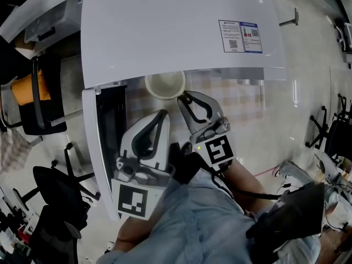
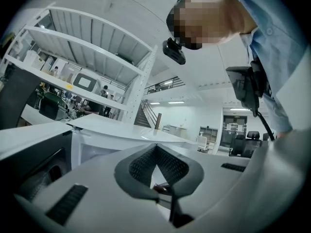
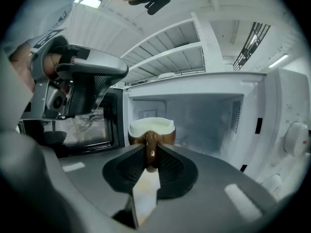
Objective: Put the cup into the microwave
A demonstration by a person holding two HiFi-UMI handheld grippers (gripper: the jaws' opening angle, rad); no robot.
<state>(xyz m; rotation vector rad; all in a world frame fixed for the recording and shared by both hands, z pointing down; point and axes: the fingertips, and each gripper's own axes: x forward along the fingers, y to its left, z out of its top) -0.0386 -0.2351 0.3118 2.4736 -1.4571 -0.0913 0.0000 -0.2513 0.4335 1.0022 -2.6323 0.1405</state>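
Gleaming floor and black chairs surround the microwave.

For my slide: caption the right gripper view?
Right claw holds the cup by its handle before the open microwave.

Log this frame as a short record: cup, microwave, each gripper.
cup: brown, cream inside, carried at the mouth of the open cavity
microwave: white
door: swung open, at the left in the head view
right gripper: shut on the cup's handle
left gripper: jaws together, nothing between them, beside the door
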